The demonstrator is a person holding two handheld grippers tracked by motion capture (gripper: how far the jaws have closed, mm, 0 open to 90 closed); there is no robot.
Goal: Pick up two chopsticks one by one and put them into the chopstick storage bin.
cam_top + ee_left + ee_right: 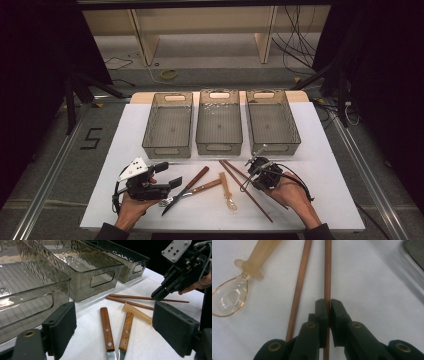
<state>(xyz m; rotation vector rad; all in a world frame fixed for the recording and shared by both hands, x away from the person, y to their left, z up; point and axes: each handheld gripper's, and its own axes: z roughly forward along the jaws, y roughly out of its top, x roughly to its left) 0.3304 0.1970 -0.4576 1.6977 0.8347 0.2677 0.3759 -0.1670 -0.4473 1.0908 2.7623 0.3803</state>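
Observation:
Two brown chopsticks (245,186) lie side by side on the white tabletop. My right gripper (328,302) is shut on the right-hand chopstick (327,270), with the stick pinched between its black pads; the other chopstick (300,285) lies free just to its left. In the high view the right gripper (251,164) sits at the chopsticks' far end. My left gripper (168,175) stands open at the left, with nothing between its pads (62,327). Ahead of it lie a wood-handled knife (107,330) and a wood-handled fork (126,330). A clear amber spoon (229,297) rests between these and the chopsticks.
Three clear ribbed bins stand in a row behind the cutlery: left (166,151), middle (218,148), right (280,147). The white table top (320,200) ends close in front of both hands. Dark stands and cables line the floor around it.

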